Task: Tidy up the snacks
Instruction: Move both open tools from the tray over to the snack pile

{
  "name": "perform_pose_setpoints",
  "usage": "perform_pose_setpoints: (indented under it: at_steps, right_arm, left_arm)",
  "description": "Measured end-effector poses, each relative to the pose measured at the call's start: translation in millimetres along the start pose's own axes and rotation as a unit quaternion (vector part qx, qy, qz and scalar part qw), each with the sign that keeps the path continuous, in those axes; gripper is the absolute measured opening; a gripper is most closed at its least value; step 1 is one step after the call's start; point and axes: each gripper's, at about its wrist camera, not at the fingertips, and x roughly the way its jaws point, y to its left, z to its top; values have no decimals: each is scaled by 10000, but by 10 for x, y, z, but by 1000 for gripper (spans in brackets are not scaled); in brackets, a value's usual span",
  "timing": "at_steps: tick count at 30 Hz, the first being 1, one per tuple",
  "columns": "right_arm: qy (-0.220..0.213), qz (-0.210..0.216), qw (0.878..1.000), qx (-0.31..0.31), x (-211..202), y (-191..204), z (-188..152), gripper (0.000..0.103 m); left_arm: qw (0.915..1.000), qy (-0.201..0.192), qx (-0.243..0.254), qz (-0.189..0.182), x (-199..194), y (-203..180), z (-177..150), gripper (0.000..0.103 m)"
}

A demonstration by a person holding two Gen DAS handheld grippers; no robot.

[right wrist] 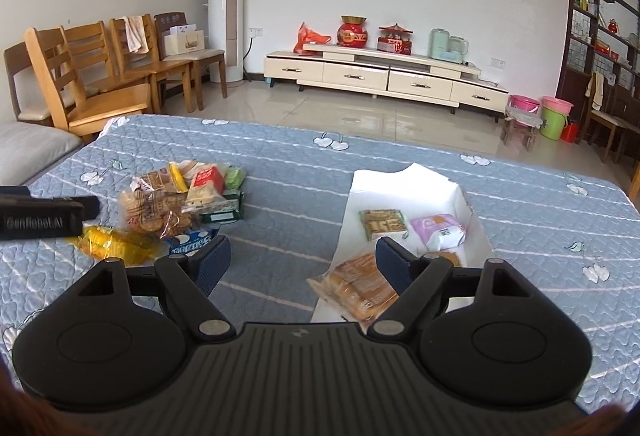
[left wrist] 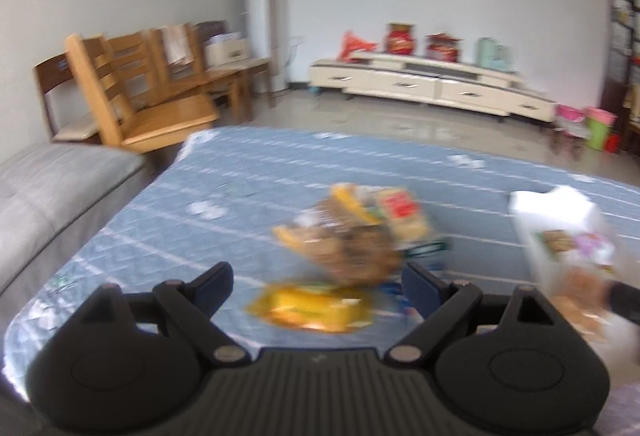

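A pile of snack packets (right wrist: pixel 180 198) lies on the blue quilted bed (right wrist: pixel 520 204), left of a shallow white box (right wrist: pixel 404 184). The box holds a green packet (right wrist: pixel 383 224), a purple-white packet (right wrist: pixel 438 230) and an orange bread pack (right wrist: pixel 356 286) at its near edge. My right gripper (right wrist: pixel 304 264) is open and empty, over the bed beside the box. My left gripper (left wrist: pixel 318 278) is open and empty, just short of a yellow packet (left wrist: pixel 312 308) and the blurred pile (left wrist: pixel 352 232). The box also shows in the left wrist view (left wrist: pixel 560 220). The left gripper's body (right wrist: pixel 44 218) shows in the right wrist view.
A blue biscuit pack (right wrist: pixel 192 242) and a yellow packet (right wrist: pixel 116 244) lie at the pile's near side. A grey sofa (left wrist: pixel 52 196) borders the bed on the left. Wooden chairs (right wrist: pixel 92 76), a TV cabinet (right wrist: pixel 384 76) and buckets (right wrist: pixel 554 116) stand beyond.
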Motion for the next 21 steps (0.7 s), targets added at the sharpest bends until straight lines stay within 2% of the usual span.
perform_pose_setpoints:
  at_steps: [4,9,11,15,18,21]
  right_arm:
    - [61,51,10000,18,66,-12,-8,100]
    - [134,105,9999,-8,149,7,-24,100]
    - [159,121,9998,-7,174,9,-31,100]
    - [204,141,9997,-38,224,41,-51,100]
    - [203,124,9997,-49,233,34,-52,101]
    - [194,137,9997,-12,229,10,-43,102]
  left_arm:
    - [9986,193,-147,463,360,262,55,91]
    - [9965,399,-57,731,700,401,56,91]
    - [9967,449,-26,669,781,396,29,91]
    - [9955,555,372,672,846,326,-139,90]
    - [9961,313,552,612,683,346,-326,90]
    - [9970,249,619,395,479,420,-455,90]
